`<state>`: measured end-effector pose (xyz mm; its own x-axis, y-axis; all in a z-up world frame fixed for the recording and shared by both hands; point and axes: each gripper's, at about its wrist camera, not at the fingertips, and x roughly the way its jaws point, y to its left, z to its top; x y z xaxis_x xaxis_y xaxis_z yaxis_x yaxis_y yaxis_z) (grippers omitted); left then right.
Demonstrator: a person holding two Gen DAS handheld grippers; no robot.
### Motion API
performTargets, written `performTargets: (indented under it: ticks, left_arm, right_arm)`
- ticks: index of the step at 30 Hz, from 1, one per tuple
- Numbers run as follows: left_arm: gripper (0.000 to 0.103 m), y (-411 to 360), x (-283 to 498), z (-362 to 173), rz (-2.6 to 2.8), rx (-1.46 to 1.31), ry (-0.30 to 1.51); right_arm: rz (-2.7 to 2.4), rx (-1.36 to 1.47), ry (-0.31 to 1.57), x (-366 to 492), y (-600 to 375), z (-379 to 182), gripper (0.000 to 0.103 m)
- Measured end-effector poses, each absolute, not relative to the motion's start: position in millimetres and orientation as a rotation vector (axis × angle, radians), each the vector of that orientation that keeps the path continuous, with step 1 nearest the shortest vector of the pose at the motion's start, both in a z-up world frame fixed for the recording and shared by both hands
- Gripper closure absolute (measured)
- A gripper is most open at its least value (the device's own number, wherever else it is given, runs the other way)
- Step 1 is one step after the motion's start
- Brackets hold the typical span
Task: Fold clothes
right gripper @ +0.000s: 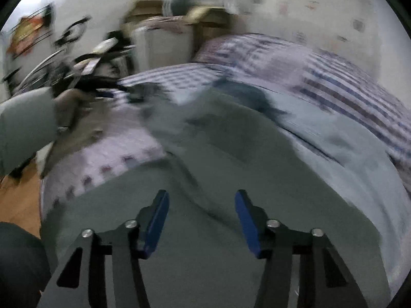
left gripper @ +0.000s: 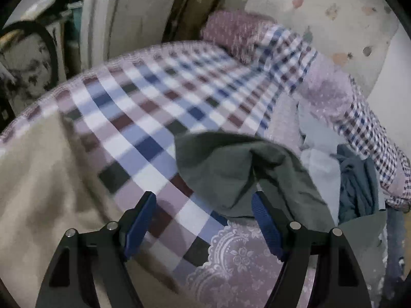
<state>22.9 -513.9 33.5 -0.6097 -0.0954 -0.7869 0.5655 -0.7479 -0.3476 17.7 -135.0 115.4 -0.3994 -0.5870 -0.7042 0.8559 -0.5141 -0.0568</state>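
A grey-green garment (left gripper: 231, 169) lies rumpled on the checked bed cover (left gripper: 143, 107), just ahead of my left gripper (left gripper: 204, 197), which is open with nothing between its blue pads; the right pad sits at the garment's near edge. In the right wrist view the same grey-green garment (right gripper: 231, 159) spreads wide under and ahead of my right gripper (right gripper: 201, 197), also open and empty, hovering over the cloth. The right wrist view is blurred by motion. A light blue garment (right gripper: 334, 138) lies to the right of it.
A pile of clothes (left gripper: 354, 187) with a small-check shirt (left gripper: 370, 133) lies at the right. A beige blanket (left gripper: 38, 184) covers the bed's near left. A sleeve and hand (right gripper: 30, 123) show at the left. Boxes and clutter (right gripper: 164, 25) stand behind the bed. Wooden floor (right gripper: 18, 200) lies left.
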Motion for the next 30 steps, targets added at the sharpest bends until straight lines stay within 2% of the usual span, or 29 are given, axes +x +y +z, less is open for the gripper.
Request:
performTargets:
  ticks: [3, 4, 5, 6, 7, 8, 10, 14, 15, 16, 20, 25, 28, 30]
  left_arm:
    - [0.024, -513, 11, 29, -2.375, 1.128, 0.829]
    - [0.030, -512, 8, 30, -2.383, 1.129, 0.841]
    - [0.050, -512, 5, 29, -2.383, 1.139, 0.851]
    - [0.062, -511, 2, 28, -2.372, 1.160, 0.859]
    - [0.088, -510, -2, 26, -2.354, 1.182, 0.865]
    - [0.096, -510, -3, 24, -2.342, 1.191, 0.878]
    - [0.101, -513, 0, 24, -2.355, 1.175, 0.929]
    - [0.102, -517, 12, 27, -2.382, 1.138, 1.022]
    - [0.102, -518, 19, 33, -2.396, 1.120, 1.029]
    - [0.102, -520, 26, 40, -2.412, 1.103, 1.016]
    - [0.102, -528, 54, 76, -2.471, 1.030, 0.957]
    - [0.102, -548, 96, 138, -2.530, 0.926, 0.890]
    - [0.102, -568, 105, 145, -2.479, 0.911, 0.987]
    - [0.101, -581, 105, 142, -2.437, 0.919, 1.048]
  right_arm:
    - [-1.919, 0.740, 0.589, 18, -203, 102, 0.055]
    - [-1.891, 0.732, 0.611, 16, -228, 94, 0.055]
    - [-1.875, 0.731, 0.630, 13, -248, 87, 0.055]
    - [-1.870, 0.730, 0.649, 9, -266, 80, 0.055]
    - [-1.870, 0.742, 0.663, 4, -279, 72, 0.055]
    - [-1.873, 0.760, 0.674, -3, -290, 64, 0.057]
    - [-1.877, 0.798, 0.696, -17, -313, 47, 0.060]
    - [-1.868, 0.862, 0.698, -42, -332, 27, 0.068]
    - [-1.869, 0.868, 0.691, -46, -333, 27, 0.075]
    - [-1.880, 0.872, 0.702, -49, -333, 28, 0.103]
    - [-1.909, 0.818, 0.638, -53, -310, 64, 0.103]
    - [-1.977, 0.781, 0.436, -82, -283, 131, 0.103]
    - [-2.015, 0.833, 0.338, -111, -286, 149, 0.099]
    - [-2.063, 0.931, 0.369, -129, -299, 138, 0.093]
